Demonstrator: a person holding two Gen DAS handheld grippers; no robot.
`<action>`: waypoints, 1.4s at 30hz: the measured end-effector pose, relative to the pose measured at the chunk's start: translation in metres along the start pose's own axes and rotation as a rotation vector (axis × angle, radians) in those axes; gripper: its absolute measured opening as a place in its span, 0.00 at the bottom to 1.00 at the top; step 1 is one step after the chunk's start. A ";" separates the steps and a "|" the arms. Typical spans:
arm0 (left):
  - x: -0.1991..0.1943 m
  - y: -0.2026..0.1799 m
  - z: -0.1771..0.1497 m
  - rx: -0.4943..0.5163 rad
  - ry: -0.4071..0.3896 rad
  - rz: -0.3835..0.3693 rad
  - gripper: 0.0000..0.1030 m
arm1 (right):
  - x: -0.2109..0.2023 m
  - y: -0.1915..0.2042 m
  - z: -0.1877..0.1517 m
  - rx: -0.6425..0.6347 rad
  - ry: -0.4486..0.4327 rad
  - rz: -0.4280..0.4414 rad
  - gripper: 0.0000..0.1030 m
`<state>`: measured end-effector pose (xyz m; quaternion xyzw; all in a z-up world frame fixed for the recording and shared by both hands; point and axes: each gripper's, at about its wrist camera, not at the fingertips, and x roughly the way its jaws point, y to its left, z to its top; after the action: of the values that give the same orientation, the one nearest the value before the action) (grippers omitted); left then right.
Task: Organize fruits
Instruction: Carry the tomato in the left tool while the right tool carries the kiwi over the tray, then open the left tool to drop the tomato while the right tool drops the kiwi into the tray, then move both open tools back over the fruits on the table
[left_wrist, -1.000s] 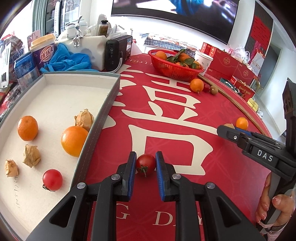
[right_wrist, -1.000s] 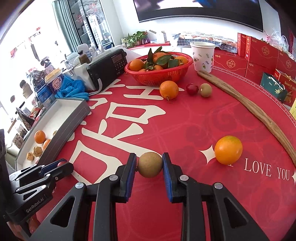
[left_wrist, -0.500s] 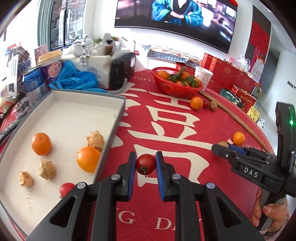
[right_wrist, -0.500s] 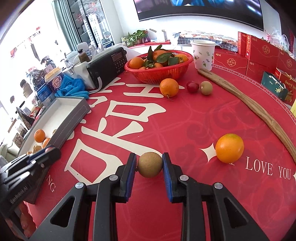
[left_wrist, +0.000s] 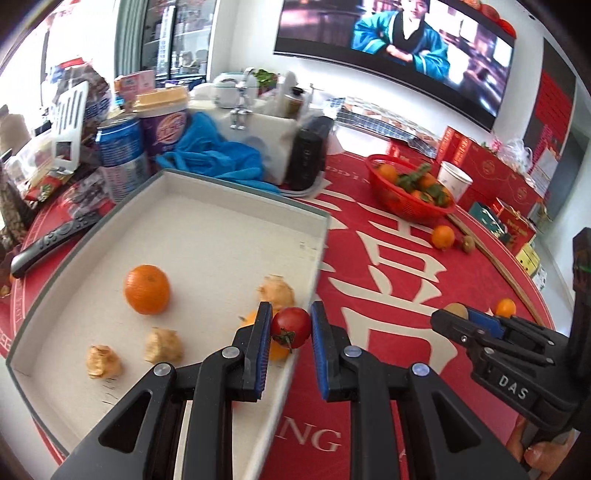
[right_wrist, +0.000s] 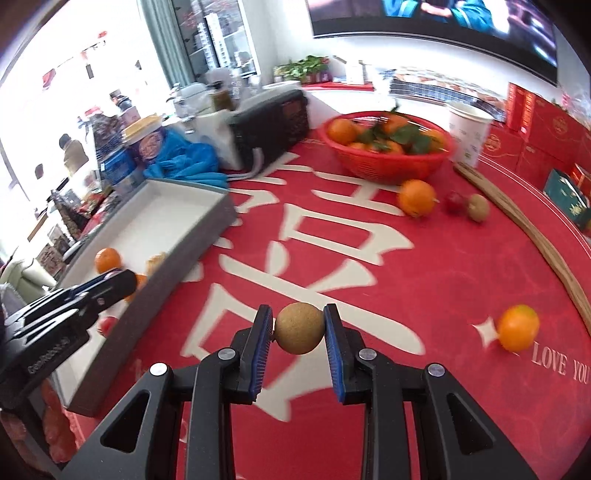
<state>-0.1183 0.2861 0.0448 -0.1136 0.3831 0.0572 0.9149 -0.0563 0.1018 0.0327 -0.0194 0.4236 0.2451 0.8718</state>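
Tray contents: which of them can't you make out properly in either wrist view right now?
- Left wrist: an orange fruit sits mostly behind the left gripper and its cherry tomato.
- Right wrist: the tray is blurred and its near half is blocked by the left gripper's body; a red fruit only peeks out.
- Papery husked fruits: too small to identify.

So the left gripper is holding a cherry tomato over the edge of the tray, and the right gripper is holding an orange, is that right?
Not quite. The right gripper holds a round brown fruit, not an orange; the right wrist view shows it pinched between the jaws. The rest stands: the left gripper holds the cherry tomato over the edge of the tray.
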 end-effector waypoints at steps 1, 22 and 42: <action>0.000 0.003 0.001 -0.006 0.000 0.008 0.22 | 0.000 0.005 0.002 -0.008 -0.001 0.004 0.29; 0.001 0.081 0.010 -0.194 -0.002 0.159 0.22 | 0.039 0.105 0.050 -0.095 0.053 0.146 0.29; -0.010 0.098 0.005 -0.303 -0.048 0.200 0.81 | 0.058 0.100 0.062 -0.017 0.065 0.205 1.00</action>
<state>-0.1407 0.3819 0.0391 -0.2099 0.3577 0.2076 0.8859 -0.0249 0.2288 0.0464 0.0087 0.4491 0.3362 0.8278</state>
